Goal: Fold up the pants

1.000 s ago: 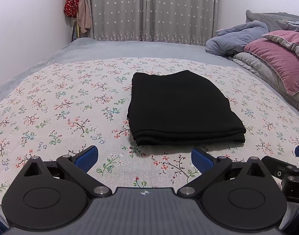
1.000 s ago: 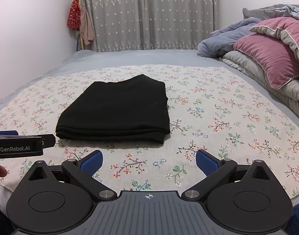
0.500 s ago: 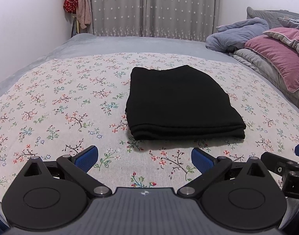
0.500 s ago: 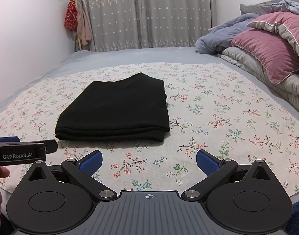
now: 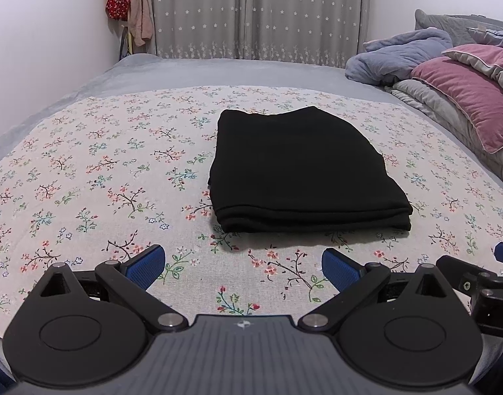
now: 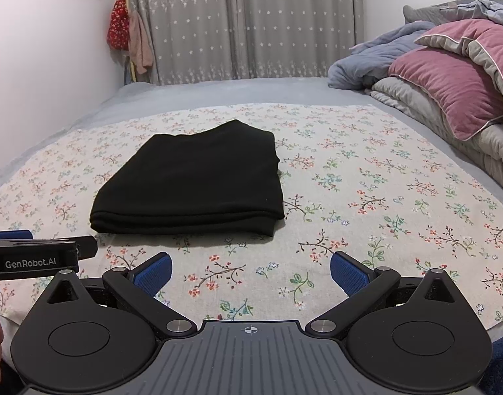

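Black pants (image 5: 301,171) lie folded into a compact rectangle on the floral sheet, their layered edge facing me; the right wrist view shows the same pants (image 6: 192,181) left of centre. My left gripper (image 5: 243,268) hovers open just short of the near edge, with nothing between its blue pads. My right gripper (image 6: 250,273) is open too, empty, and sits to the right of the bundle and nearer than it. Each gripper's body shows at the edge of the other's view.
The floral sheet (image 5: 87,181) covers a grey bed (image 6: 185,95). Piled pillows and quilts (image 6: 449,75) rise along the right side. Grey curtains (image 5: 258,13) and hanging clothes (image 5: 129,3) stand at the far wall.
Both grippers have drawn slightly back and up from the folded pants, staying open. The pants have not moved.
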The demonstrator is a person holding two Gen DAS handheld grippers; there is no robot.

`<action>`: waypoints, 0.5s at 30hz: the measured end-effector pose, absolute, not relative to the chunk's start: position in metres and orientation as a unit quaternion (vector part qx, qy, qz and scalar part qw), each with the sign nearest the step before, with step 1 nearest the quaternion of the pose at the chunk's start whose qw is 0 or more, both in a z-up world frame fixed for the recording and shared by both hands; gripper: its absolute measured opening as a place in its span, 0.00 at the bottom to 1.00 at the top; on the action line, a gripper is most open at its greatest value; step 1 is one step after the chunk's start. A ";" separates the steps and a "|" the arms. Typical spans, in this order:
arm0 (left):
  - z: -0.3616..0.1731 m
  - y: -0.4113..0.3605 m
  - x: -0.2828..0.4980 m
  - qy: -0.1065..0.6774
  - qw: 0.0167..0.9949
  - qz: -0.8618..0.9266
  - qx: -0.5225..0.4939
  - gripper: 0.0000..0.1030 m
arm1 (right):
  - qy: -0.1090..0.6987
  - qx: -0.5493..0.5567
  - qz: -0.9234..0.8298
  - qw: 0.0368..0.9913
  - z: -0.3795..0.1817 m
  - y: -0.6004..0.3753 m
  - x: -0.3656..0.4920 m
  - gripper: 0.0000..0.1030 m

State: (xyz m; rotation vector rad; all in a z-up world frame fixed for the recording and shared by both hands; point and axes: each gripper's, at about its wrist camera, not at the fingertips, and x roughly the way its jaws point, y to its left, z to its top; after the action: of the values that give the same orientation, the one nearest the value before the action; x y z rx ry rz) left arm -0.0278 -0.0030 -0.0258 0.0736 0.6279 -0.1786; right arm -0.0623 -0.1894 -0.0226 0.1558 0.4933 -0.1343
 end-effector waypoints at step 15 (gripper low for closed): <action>-0.027 -0.011 -0.033 0.297 0.948 -0.101 0.048 1.00 | 0.243 0.077 -0.068 0.965 -0.023 -0.190 -0.063 1.00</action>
State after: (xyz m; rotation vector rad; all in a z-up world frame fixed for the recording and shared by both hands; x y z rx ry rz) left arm -0.0333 -0.0106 -0.0268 0.0978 0.6055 -0.2049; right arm -0.0628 -0.1897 -0.0226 0.1553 0.4910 -0.1380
